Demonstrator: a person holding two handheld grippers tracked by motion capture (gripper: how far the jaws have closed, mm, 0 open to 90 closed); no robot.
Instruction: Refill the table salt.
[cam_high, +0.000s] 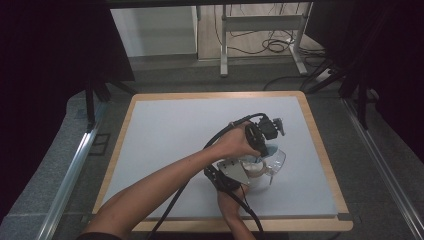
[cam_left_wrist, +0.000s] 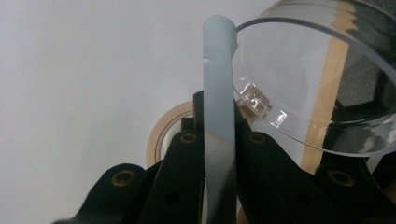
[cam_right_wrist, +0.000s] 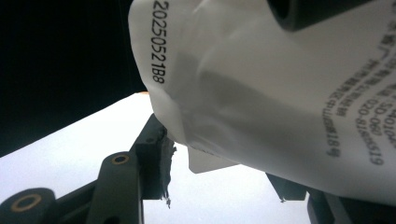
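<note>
The left gripper is clamped on the pale blue handle of a clear scoop at the table's right-centre, while the right gripper pinches a white printed packet, apparently tilted toward it, so pouring seems underway, not finished.

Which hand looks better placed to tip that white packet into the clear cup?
Probably the right: its claw grips the white packet beside the clear cup, while the left claw is shut on the cup's pale blue handle.
</note>
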